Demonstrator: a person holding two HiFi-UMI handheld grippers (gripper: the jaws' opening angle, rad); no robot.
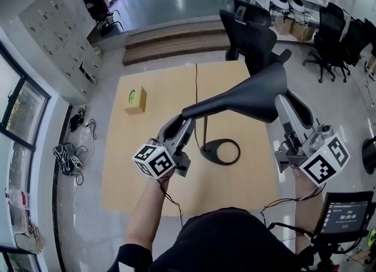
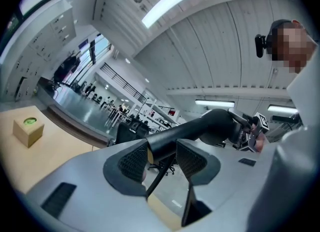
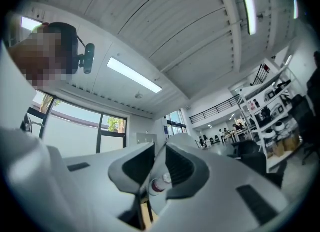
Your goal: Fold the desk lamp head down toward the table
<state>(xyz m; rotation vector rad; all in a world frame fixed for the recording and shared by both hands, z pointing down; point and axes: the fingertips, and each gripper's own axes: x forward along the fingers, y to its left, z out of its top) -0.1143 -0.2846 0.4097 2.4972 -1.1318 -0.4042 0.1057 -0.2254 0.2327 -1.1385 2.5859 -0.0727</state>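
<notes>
- One desk lamp: its black, cone-shaped lamp head (image 1: 252,94) lies roughly level above the right half of the table (image 1: 147,165). The wide end points right and the narrow end left.
- One thin stem (image 1: 204,130) rises from one ring-shaped base (image 1: 234,153), which rests flat on the table near its front edge.
- Two grippers, each with one marker cube.
- Left gripper (image 1: 185,125): jaws clamped on the narrow end of the lamp head, which fills the gap between the dark pads in the left gripper view (image 2: 162,158).
- Right gripper (image 1: 288,105): set against the wide end of the lamp head, on its right side. In the right gripper view (image 3: 157,163) the jaws stand almost together, with only a thin pale edge between the pads, apparently the rim of the lamp head.
- One small cardboard box (image 1: 136,100) with a green mark sits at the far left of the table, well apart from the lamp.
- Several black office chairs (image 1: 258,36) stand beyond the far edge of the table.
- One bundle of cables (image 1: 67,158) lies on the floor to the left.
- One small screen (image 1: 343,212) stands at the near right.
</notes>
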